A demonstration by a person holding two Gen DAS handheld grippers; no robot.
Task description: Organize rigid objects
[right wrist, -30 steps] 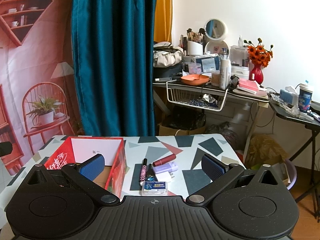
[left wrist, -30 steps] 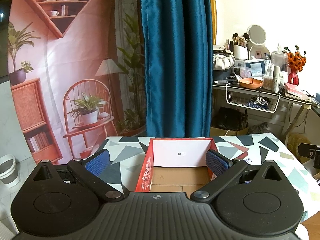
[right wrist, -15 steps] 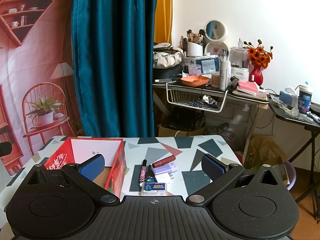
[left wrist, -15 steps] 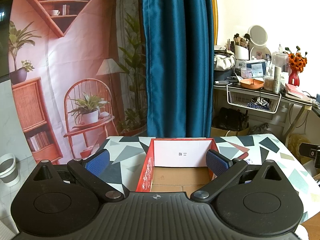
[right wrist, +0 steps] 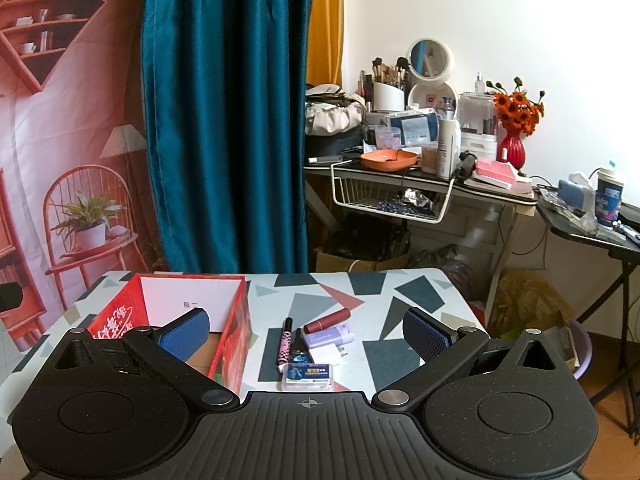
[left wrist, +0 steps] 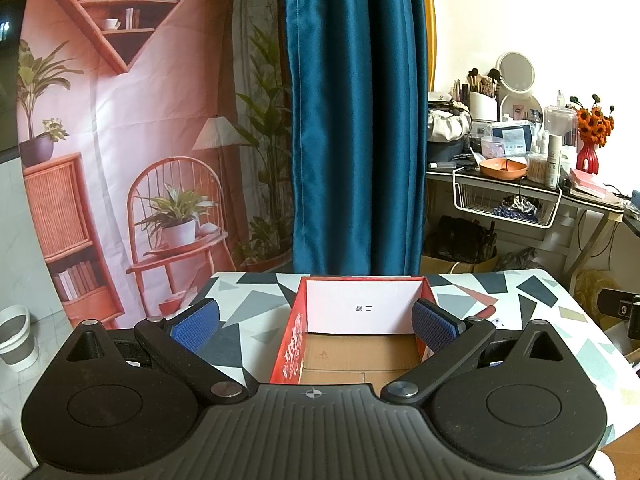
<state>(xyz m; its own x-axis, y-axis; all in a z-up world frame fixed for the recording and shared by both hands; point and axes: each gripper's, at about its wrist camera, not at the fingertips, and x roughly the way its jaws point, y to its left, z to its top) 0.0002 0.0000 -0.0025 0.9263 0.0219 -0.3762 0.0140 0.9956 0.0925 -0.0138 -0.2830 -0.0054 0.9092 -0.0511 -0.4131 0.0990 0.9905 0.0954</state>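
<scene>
No movement; both grippers' jaws wide open, empty: left gripper [left wrist: 316, 320], right gripper [right wrist: 306, 330].

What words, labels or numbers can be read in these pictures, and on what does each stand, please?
White card in the red box: two small characters, upside down, unreadable.
Box side: white script, blurred.
Small case: label too small.
Cup: print blurred.

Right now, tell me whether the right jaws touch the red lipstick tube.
Apart. The right wrist view shows the right gripper open, with bare tabletop between each pad and the red lipstick tube.
</scene>
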